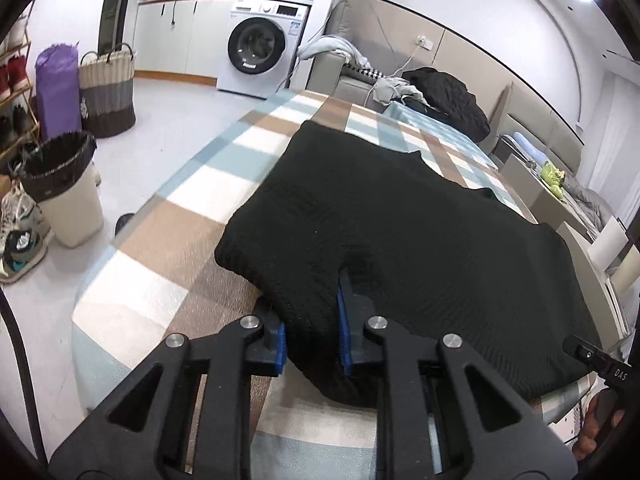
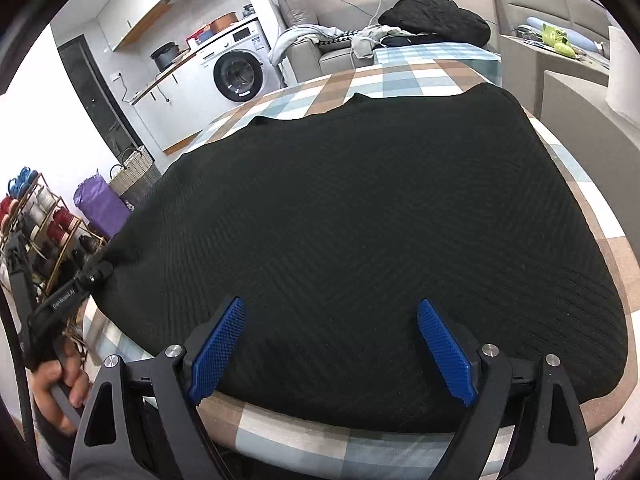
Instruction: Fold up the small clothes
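Note:
A black knit garment lies spread flat on a table under a plaid cloth. My left gripper is at its near edge, and the blue pads pinch a raised fold of the knit. In the right wrist view the same garment fills the table. My right gripper hovers over its near hem, jaws spread wide with nothing pinched. The left gripper's tip touches the garment's left corner, with a hand on its handle. The right gripper's tip shows at the lower right.
Left of the table stand a bin with a black liner, a woven basket and a purple bag. Beyond are a washing machine and a sofa with piled clothes. A shoe rack lines the left wall.

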`<action>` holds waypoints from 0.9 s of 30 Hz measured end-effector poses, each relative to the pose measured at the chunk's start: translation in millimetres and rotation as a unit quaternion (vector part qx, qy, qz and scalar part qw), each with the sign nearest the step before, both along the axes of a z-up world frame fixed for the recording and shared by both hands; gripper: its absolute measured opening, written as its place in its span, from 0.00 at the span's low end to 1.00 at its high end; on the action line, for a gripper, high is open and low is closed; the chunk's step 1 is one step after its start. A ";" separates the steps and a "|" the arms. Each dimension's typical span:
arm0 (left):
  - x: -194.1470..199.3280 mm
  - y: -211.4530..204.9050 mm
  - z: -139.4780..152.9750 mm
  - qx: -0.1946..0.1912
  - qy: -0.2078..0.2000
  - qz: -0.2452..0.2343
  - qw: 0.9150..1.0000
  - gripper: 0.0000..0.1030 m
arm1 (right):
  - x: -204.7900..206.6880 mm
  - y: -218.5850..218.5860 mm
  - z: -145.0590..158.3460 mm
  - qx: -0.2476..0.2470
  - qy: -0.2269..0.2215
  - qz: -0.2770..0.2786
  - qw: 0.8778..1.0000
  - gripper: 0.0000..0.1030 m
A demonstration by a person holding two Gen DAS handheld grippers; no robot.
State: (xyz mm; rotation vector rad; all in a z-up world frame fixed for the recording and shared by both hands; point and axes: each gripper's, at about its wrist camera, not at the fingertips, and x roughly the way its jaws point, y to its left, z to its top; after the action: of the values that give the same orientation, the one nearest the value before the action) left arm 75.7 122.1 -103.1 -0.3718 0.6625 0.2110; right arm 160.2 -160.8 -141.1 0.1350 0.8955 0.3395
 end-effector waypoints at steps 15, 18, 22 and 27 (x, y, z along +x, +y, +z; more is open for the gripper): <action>42.2 -124.4 69.8 0.099 -0.086 -0.176 0.976 0.10 | -5.5 -8.7 -0.6 0.011 0.000 0.009 1.000 0.90; 54.4 -159.1 64.3 0.084 -0.070 -0.229 0.967 0.10 | -6.3 -9.8 -0.1 0.014 -0.001 0.011 1.000 0.90; 60.9 -183.3 46.1 0.011 -0.032 -0.313 0.949 0.11 | -3.0 -14.3 0.6 0.027 0.002 0.012 1.000 0.90; 38.9 -173.0 45.7 0.020 -0.023 -0.328 0.944 0.38 | -4.4 -21.3 4.7 0.035 0.008 0.003 0.999 0.91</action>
State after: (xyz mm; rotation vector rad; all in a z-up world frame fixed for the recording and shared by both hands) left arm 114.6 -50.9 -57.4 -0.1015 0.7018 -0.4192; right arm 155.7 -182.2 -136.4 0.1991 0.9001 0.3755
